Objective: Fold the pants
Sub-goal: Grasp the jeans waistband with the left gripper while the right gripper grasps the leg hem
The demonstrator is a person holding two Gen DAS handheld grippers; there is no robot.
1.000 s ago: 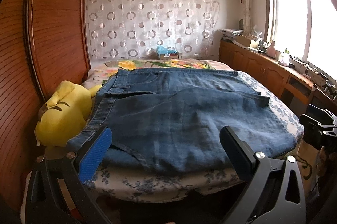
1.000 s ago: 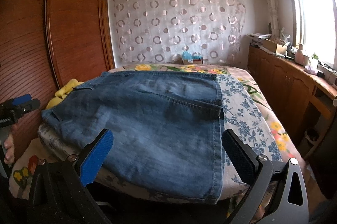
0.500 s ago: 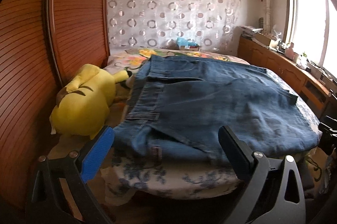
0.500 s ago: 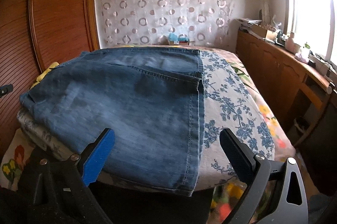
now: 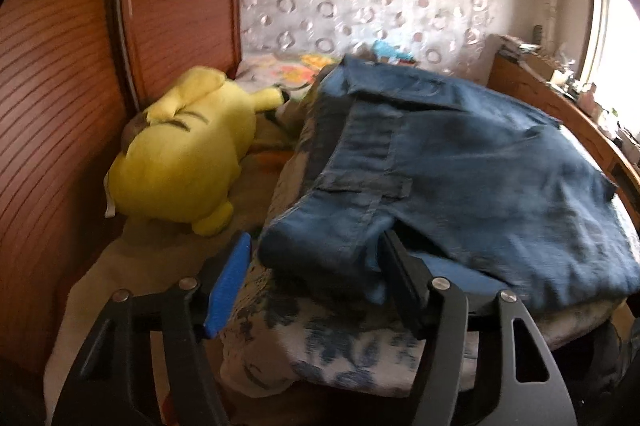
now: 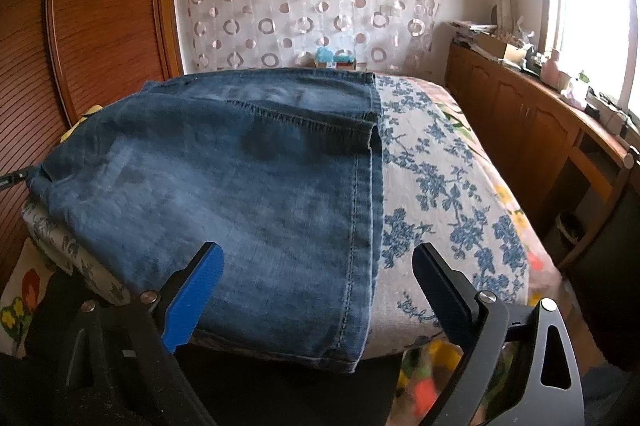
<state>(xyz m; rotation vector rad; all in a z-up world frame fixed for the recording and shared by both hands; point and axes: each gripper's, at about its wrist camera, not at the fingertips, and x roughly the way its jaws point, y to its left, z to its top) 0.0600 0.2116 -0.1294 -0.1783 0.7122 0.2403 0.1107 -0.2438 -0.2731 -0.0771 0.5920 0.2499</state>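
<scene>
Blue denim pants [image 5: 460,181] lie folded on the bed. In the left wrist view my left gripper [image 5: 316,270] is open with its fingers on either side of the near left waistband corner; it is narrower than before and not clamped. In the right wrist view the pants [image 6: 240,185] spread across the bed's left half, their hems at the near right. My right gripper [image 6: 316,278] is open, just off the near edge, with the hem corner between its fingers but apart from them.
A yellow plush toy [image 5: 184,149] lies left of the pants, against the wooden wardrobe [image 5: 60,85]. The floral bedsheet [image 6: 440,185] shows to the right of the pants. A wooden cabinet [image 6: 528,121] with clutter runs under the window on the right.
My left gripper has swung left and moved in onto the waistband corner, its fingers closing partway. My right gripper has moved closer to the hem end.
</scene>
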